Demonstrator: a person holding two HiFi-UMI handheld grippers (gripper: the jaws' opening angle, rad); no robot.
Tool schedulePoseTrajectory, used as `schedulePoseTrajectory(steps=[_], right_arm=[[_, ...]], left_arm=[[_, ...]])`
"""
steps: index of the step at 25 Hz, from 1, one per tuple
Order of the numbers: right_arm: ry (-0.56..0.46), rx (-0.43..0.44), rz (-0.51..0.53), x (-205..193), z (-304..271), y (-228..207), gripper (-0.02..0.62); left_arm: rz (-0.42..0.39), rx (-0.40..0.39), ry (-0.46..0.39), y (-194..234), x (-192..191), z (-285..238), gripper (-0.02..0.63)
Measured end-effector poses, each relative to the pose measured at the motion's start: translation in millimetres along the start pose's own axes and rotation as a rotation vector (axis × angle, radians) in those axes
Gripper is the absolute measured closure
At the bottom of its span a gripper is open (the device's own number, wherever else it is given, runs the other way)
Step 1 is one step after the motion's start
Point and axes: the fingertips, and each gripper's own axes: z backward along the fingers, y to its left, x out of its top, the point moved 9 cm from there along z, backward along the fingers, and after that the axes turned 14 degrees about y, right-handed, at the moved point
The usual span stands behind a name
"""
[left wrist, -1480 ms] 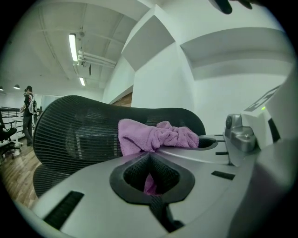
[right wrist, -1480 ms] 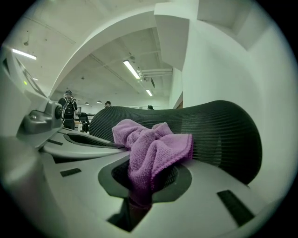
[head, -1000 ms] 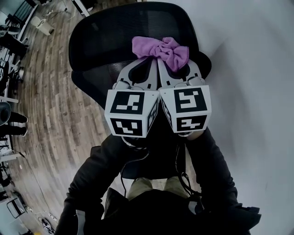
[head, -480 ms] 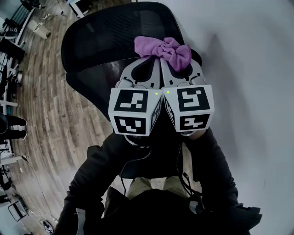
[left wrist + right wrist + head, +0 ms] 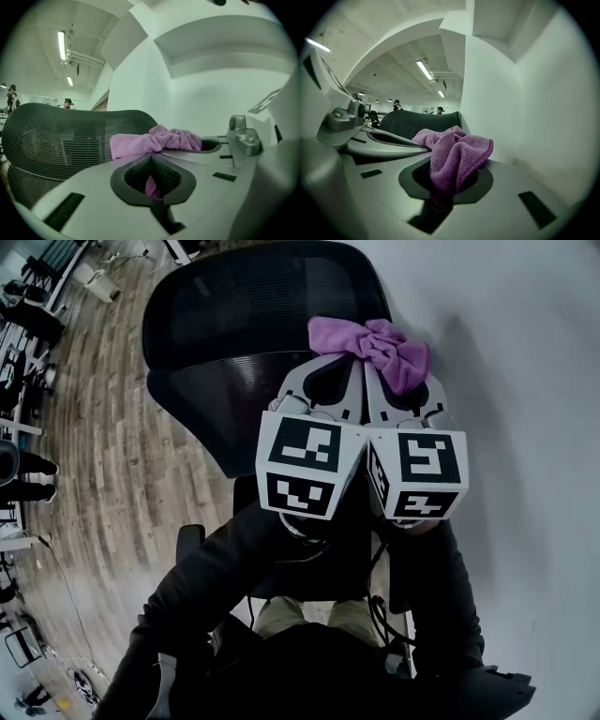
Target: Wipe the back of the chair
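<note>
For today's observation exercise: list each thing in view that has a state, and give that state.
cloth: bunched, gripped by both grippers.
left gripper: jaws shut on cloth.
right gripper: jaws shut on cloth.
chair back: upright, cloth at its top edge.

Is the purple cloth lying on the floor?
No, the right gripper holds the purple cloth up by the chair's black mesh back.

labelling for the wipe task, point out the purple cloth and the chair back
purple cloth [image 5: 375, 345], head view, on its bunched middle
chair back [image 5: 244, 306], head view, on the upper mesh panel
</note>
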Motion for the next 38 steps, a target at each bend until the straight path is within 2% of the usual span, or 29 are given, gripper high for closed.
schedulePoseTrajectory(steps=[12, 20, 25, 38], right_arm=[[0.000, 0.000, 0.016, -17.6, -11.5, 6.5, 0.529], [0.041, 0.031, -0.016, -39.5, -33.0, 6.9, 0.529], [0.034, 0.013, 0.010, -34.7, -38.4, 9.7, 0.529], [0.034, 0.053, 0.037, -8.2, -58.6, 36.6, 0.529]], left_arm=[[0.019, -0.004, 0.002, 5.6, -19.7, -8.0, 0.606], [0.051, -0.011, 0.044, 13.1, -39.6, -25.4, 0.606], [0.036, -0.009, 0.029, 20.8, -37.8, -28.5, 0.606], [0.066, 0.042, 0.020, 56.1, -37.8, -7.5, 0.606]])
